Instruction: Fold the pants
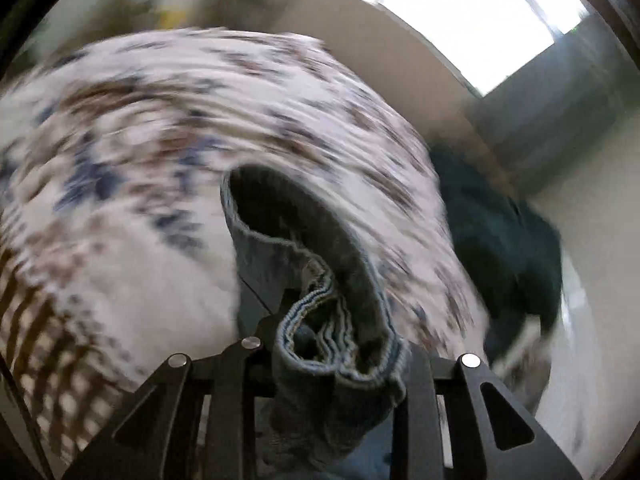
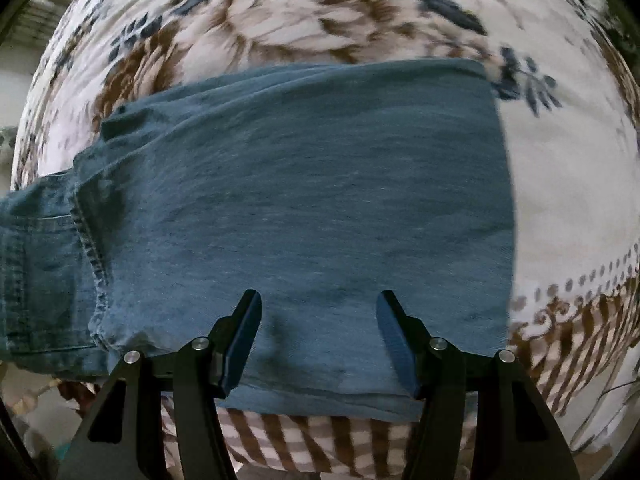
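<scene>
One bunched jeans hem point(image 1: 320, 320) pinched in the left hand-held gripper point(image 1: 340, 364) could slip free mid-lift, while the spread, empty right hand-held gripper point(image 2: 319, 336) hovers over the folded jeans point(image 2: 304, 184).

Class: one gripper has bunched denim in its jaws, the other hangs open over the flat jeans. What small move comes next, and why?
Probably carry the hem clamped in the left gripper across the flat jeans, since the right gripper is open and holds nothing.
</scene>
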`<state>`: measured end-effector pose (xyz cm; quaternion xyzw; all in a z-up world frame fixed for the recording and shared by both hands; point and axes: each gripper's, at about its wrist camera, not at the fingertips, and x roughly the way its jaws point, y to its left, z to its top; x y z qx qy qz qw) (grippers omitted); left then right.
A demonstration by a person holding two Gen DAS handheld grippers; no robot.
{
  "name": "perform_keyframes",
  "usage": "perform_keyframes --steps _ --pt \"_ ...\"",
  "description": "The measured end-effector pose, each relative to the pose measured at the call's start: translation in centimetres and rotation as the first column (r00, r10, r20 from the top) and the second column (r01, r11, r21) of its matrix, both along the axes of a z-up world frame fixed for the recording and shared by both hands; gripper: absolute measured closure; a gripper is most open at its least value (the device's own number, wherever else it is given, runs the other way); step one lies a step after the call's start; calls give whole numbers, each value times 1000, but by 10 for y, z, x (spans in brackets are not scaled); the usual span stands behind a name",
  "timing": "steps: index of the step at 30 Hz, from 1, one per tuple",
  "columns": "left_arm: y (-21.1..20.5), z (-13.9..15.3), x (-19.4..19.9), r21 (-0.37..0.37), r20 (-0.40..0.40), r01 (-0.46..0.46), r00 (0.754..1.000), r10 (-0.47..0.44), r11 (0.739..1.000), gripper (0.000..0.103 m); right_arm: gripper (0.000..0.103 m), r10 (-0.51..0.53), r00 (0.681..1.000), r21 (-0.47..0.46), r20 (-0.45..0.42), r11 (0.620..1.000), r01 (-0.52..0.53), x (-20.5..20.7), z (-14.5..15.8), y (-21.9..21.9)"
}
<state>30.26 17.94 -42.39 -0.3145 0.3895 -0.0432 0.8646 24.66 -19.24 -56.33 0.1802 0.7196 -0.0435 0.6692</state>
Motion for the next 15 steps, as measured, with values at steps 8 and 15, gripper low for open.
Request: perform_keyframes --steps 8,15 --pt "-190 -49 7 61 -194 339 927 -322 939 81 40 -63 998 16 13 998 63 -38 12 -96" --pt "-251 -111 2 150 -344 435 865 -366 888 82 40 -144 990 65 12 988 143 -69 11 -184"
